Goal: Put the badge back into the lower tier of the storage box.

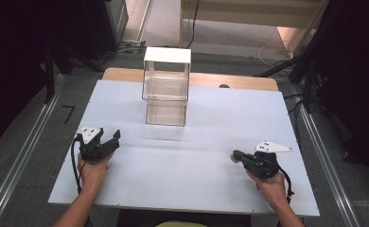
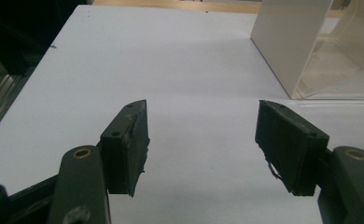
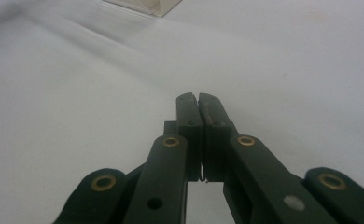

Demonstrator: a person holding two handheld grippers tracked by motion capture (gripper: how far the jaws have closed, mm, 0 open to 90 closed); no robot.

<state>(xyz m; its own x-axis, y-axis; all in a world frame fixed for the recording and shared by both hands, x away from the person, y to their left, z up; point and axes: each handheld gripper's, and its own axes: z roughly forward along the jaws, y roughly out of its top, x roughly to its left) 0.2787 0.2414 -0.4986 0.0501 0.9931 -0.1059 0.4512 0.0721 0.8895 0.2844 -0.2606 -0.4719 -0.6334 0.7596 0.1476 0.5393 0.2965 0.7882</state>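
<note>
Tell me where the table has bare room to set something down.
Most of the white table is bare. The widest patch lies between the left claw and the right claw, in front of the clear shelf box. Strips on either side of the box are free too. Only the far middle, where the box stands, is taken.

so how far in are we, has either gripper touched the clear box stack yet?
Nothing looks done. The stack of two clear plastic boxes with a white lid stands untouched at the far middle of the white table. Nothing is in hand: left gripper open over bare table, right gripper shut and empty. Any handling is still ahead.
</note>
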